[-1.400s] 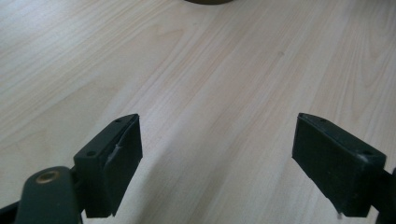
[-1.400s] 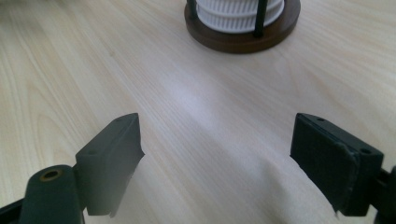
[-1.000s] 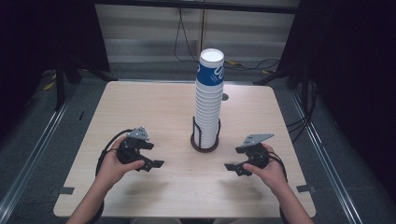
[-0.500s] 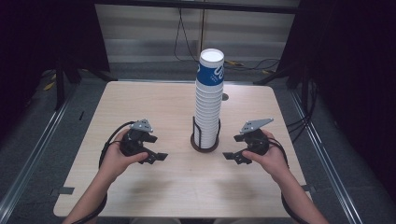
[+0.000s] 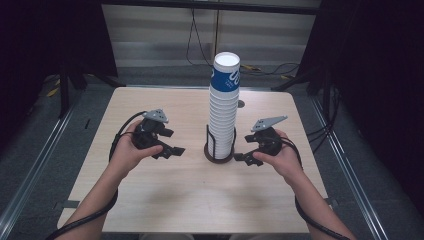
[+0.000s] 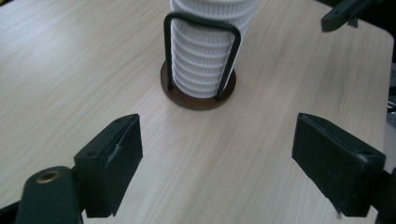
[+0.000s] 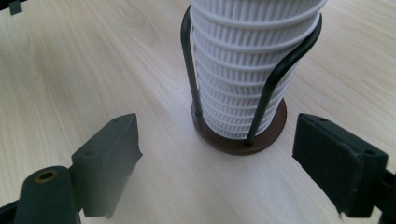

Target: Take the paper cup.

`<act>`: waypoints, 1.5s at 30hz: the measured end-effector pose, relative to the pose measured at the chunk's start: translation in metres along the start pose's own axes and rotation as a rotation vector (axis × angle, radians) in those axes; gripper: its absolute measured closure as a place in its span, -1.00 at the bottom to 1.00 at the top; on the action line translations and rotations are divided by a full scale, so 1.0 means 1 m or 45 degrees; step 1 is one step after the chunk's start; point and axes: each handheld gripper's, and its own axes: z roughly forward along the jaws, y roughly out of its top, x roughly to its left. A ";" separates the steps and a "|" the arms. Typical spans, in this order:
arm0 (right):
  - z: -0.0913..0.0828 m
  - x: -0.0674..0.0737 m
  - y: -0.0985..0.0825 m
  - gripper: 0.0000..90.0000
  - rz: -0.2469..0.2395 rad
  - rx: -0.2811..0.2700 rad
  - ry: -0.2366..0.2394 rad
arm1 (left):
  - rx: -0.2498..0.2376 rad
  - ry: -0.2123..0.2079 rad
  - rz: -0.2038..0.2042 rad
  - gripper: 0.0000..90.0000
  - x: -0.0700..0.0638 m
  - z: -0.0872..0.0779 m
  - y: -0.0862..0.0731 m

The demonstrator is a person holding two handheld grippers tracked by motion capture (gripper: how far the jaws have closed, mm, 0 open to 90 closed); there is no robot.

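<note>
**Q:** Cups first, where are they?

**A:** Stacked tall: a column of white ribbed paper cups, the top one banded in blue, stands upright in a black wire holder on a round dark brown base. It sits near the middle of the pale wooden table.

**Q:** And the hands?

**A:** The left gripper, black, with a grey three-cornered plate on top, is held by the person's left hand near the holder, on its left. Its jaws stand apart with nothing between them. The right gripper, in the right hand, is just beside the base on the other side. Its jaws have just been opening and are released, gripping nothing.

**Q:** What do the gripper views show?

**A:** In each, two black pads frame bare wood, with the holder and cups straight ahead, apart from the pads
</note>
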 end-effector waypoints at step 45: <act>-0.020 -0.010 0.061 -0.70 -0.020 -0.072 -0.052 | -0.048 -0.012 0.084 -0.65 -0.002 -0.002 0.125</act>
